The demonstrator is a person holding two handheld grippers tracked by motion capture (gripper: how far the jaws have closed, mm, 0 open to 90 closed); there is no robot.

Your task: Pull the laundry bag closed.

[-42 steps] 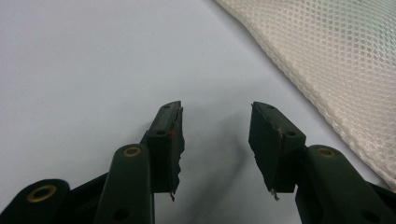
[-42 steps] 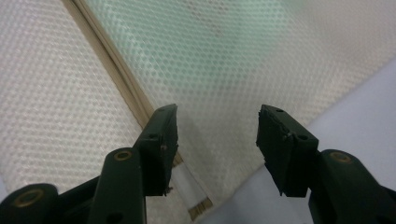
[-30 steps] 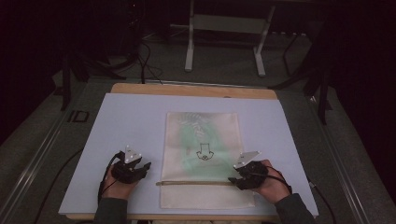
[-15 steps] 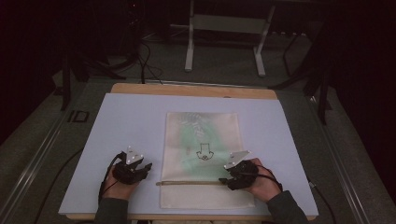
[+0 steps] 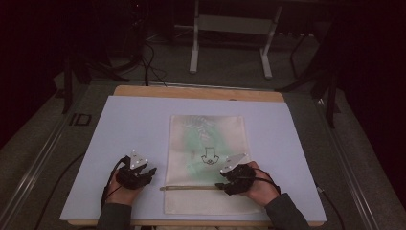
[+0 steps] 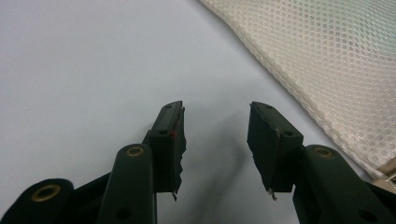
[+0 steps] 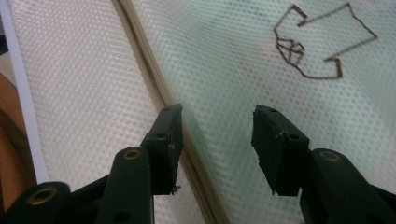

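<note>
The flat mesh bag (image 5: 207, 163) is off-white with a fine honeycomb weave, tinted pale green across its middle, and carries a dark brown outline drawing (image 7: 317, 44). A tan strip (image 5: 189, 188) crosses its near end. The board (image 5: 134, 129) under it is pale lavender-grey, on a light wooden table (image 5: 143, 91). Both grippers' fingers (image 6: 170, 140) are black.

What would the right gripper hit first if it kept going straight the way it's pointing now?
Most likely the mesh bag. The right gripper points down at its netting, jaws open and empty, just beside the tan zipper strip. How far off the surface is cannot be judged.
</note>
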